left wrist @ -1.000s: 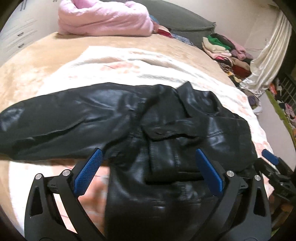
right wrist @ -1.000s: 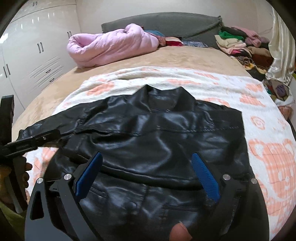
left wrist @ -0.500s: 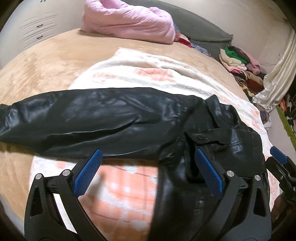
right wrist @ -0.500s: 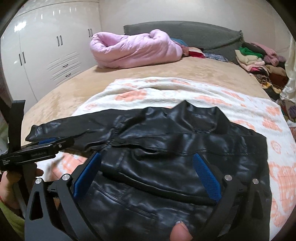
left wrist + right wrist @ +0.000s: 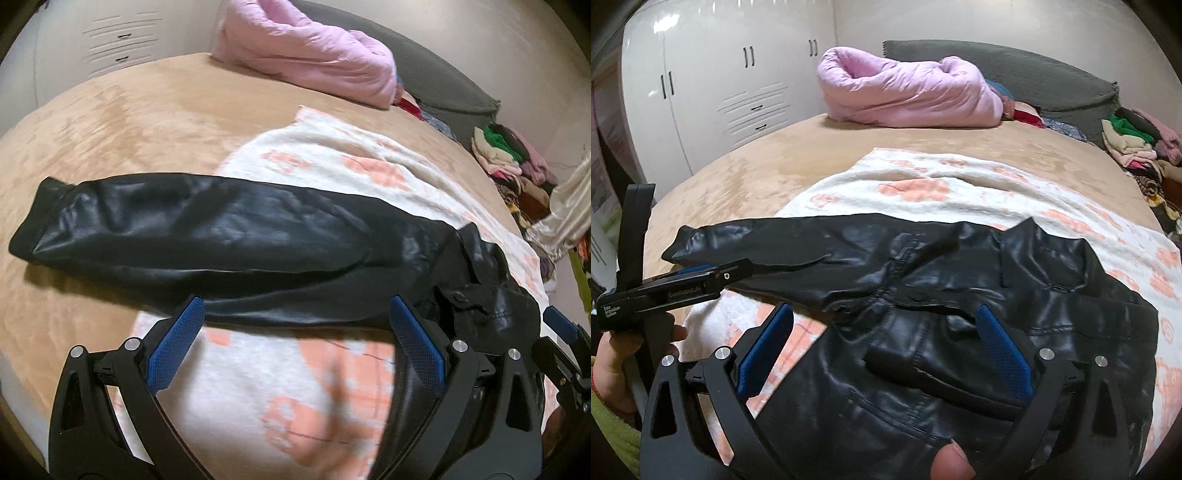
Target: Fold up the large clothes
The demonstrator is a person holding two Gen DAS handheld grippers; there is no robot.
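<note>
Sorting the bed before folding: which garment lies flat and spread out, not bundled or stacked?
The black leather jacket, sleeve stretched out. The pink puffy coat is bundled; the other clothes sit stacked.

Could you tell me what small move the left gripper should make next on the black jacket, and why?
Probably ease the left gripper forward and close on the sleeve. Its jaws are open and empty just short of that sleeve, which lies stretched out away from the jacket body, unfolded.

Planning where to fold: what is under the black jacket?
The black jacket lies on a white-and-orange blanket, its cuff end over the tan bedspread. What lies beneath its body is hidden.
</note>
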